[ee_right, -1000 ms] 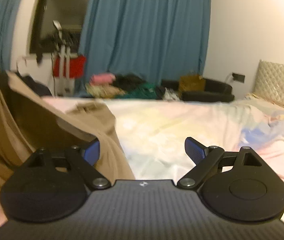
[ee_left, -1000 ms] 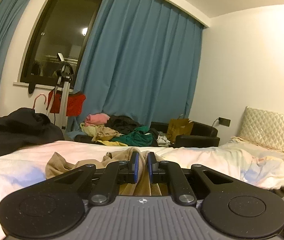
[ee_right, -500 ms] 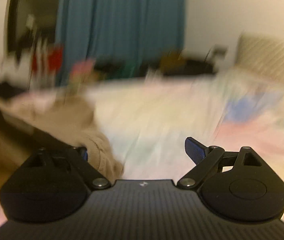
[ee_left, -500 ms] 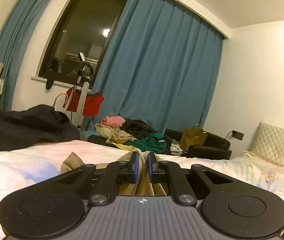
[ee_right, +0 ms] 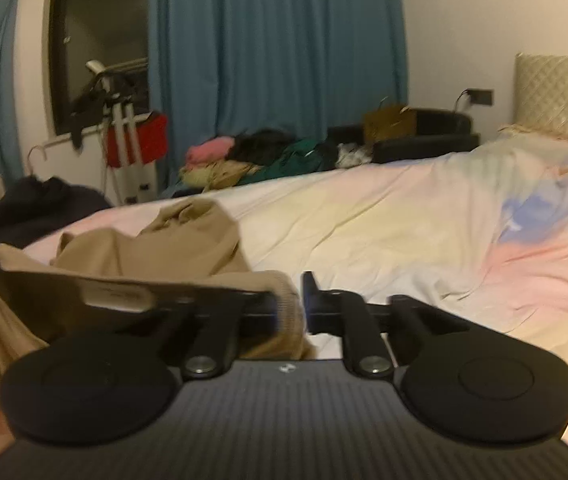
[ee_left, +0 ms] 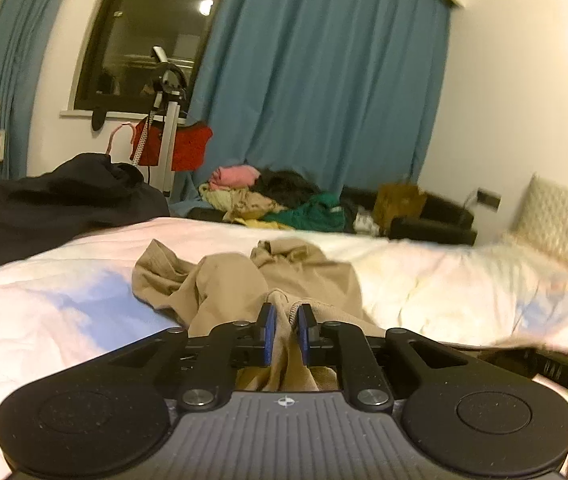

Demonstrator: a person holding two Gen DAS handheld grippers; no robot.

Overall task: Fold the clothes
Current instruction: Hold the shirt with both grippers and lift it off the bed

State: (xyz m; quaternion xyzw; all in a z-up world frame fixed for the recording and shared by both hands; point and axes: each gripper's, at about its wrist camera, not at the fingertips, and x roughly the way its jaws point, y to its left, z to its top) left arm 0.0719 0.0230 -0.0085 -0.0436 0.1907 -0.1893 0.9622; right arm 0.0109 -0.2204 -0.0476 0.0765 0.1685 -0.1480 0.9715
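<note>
Garment (ee_left: pixel 243 280), tan, lay bunched mid-bed (ee_left: pixel 43 320), no fold made. My left gripper (ee_left: pixel 282 330) pinched hem, jaws easing open; my right gripper (ee_right: pixel 298 300) clamped ribbed edge. Spreading, folding left.

warm dim light, blurred fisheye edges

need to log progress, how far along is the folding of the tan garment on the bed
Done: nothing folded; the tan garment lies crumpled on the bed. In hand: the left hand-held gripper pinches one edge, its jaws opening slightly, and the right hand-held gripper is shut on another edge. Left: spreading it flat and making every fold.
</note>
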